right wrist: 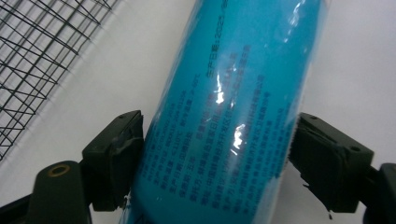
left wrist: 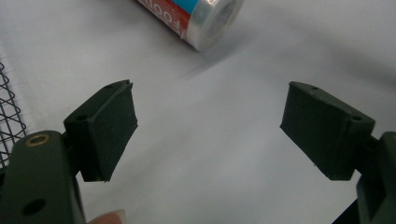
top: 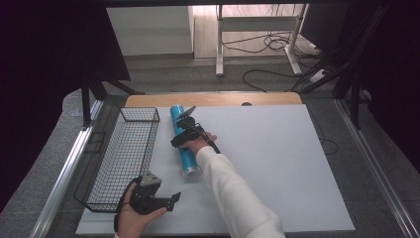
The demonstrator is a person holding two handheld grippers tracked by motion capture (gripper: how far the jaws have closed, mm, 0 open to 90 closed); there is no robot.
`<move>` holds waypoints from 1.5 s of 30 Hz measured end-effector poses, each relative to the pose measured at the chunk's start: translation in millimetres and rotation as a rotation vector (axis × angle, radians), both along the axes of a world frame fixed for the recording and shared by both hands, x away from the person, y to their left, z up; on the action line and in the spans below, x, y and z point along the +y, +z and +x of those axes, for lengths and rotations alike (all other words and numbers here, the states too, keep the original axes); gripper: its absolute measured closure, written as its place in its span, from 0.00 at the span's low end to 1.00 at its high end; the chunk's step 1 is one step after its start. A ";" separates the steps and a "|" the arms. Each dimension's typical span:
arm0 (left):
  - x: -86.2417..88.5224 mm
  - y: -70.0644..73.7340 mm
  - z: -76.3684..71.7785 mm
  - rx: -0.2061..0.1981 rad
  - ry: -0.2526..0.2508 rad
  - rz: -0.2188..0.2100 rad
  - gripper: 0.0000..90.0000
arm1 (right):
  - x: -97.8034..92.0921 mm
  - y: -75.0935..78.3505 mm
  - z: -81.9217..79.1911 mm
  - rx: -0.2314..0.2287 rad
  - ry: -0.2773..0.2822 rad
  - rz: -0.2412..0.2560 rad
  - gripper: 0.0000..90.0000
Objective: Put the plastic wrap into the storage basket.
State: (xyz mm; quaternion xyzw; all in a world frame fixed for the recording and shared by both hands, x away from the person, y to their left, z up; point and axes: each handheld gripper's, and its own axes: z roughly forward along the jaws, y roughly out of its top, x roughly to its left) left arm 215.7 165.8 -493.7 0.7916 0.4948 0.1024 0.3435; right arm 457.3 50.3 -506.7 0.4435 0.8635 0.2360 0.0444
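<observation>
Your right gripper [right wrist: 219,163] clamps the blue roll [top: 182,141] mid-frame at its middle; glossy wrap, likely slippery, light. Left gripper [left wrist: 210,126] gapes wide.

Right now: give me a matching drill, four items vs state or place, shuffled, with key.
1. blue roll
2. wire basket
3. left gripper
4. right gripper

A. jaws apart, nothing between them
B. at the table's left edge
C. lying on the white table top, beside the basket
D. jaws against the roll's two sides

Pairs: 1-C, 2-B, 3-A, 4-D
</observation>
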 end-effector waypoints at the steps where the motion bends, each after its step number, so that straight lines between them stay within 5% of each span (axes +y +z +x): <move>1: 0.1 -0.2 0.1 0.000 0.000 0.001 0.19 | 0.3 -1.5 0.9 0.032 -0.020 0.007 0.26; 6: 0.4 -0.5 0.2 0.000 0.001 0.002 0.19 | -5.4 -1.4 6.9 0.125 -0.077 0.053 0.30; 15: 1.4 -1.2 0.9 0.001 0.003 0.004 0.19 | -14.0 0.1 12.0 0.199 -0.140 0.105 0.33; 31: 3.7 -2.0 1.8 -0.001 0.011 0.002 0.19 | -22.5 6.0 13.2 0.214 -0.163 0.105 0.35; 45: 1.8 -3.2 2.0 0.001 0.007 0.007 0.19 | -37.1 24.4 7.4 0.222 -0.159 0.167 0.35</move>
